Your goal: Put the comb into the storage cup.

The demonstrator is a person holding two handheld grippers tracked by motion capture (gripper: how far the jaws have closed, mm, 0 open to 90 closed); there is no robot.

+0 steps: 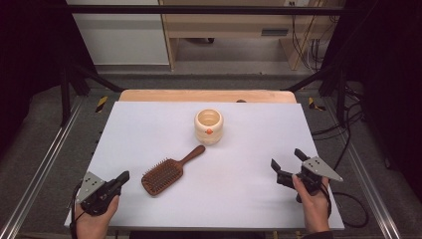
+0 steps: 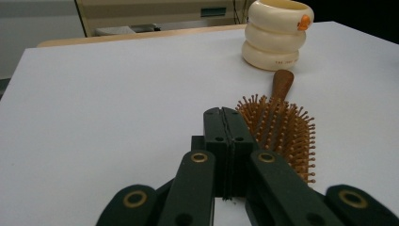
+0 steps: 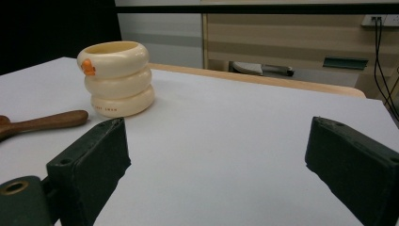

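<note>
Wood, glossy cream plastic, matt white.
Brown wooden hairbrush [image 1: 168, 172], handle smooth, slightly shiny; ringed cream cup [image 1: 208, 126] glossy; bench [image 1: 249, 199] under matt white sheet, wooden far edge; matt black tongs [image 2: 225, 123].

I see two obstacles on the table [image 1: 149, 124]: the hairbrush [image 1: 169, 172] lying diagonally just beside my left gripper [image 1: 122, 178], and the cream ringed cup [image 1: 208, 126] upright past its handle tip, near but apart. Wide bare surface lies ahead of my right gripper [image 1: 287, 160] and along the left side.
</note>
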